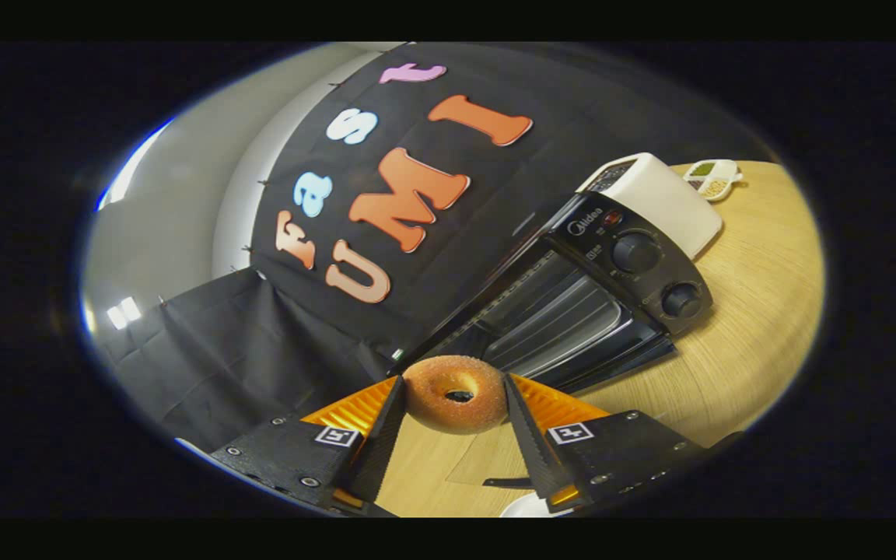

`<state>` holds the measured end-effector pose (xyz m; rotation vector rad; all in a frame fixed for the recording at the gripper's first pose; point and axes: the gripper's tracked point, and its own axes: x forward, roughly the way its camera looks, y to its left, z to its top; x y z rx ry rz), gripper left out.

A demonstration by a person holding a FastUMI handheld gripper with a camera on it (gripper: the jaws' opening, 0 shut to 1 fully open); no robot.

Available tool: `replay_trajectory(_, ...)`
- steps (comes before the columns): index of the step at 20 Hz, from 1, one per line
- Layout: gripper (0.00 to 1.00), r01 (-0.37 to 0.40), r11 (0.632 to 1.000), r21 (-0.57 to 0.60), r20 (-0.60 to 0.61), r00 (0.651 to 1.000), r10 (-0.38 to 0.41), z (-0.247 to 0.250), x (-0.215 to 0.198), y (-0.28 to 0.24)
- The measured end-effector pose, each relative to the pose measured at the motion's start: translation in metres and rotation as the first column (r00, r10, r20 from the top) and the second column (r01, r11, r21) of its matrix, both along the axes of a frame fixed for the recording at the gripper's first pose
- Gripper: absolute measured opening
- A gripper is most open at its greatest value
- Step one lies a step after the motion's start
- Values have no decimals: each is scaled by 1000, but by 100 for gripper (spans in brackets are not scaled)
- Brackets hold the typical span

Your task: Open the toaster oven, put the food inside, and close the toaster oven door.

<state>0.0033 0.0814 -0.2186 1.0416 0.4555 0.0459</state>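
— Where's the food?

— One sugar-dusted ring doughnut [456, 393], pinched between both fingers of the hand-held gripper [454, 408], its sides pressed by the black toothed pads [387, 424]. It's held up off the pale wooden surface [759, 311], and the whole tool is rolled over to one side.

— And the oven?

— One black toaster oven with a white top [611, 288], just beyond the doughnut, door dropped open, wire rack showing. Two round black knobs [635, 252] on its panel.

— Anything else?

— One small white divided dish [712, 179] behind the oven.
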Motion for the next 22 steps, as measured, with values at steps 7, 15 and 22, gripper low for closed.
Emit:
replay_trajectory(7, 73, 76, 997, -32, -57, 995, -77, -27, 39, -9)
replay_trajectory(15, 73, 76, 994, -73, -102, 991, -83, -52, 67, 3)
replay_trajectory(22, 74, 126, 986, -106, -110, 984, -138, -70, 82, 7)
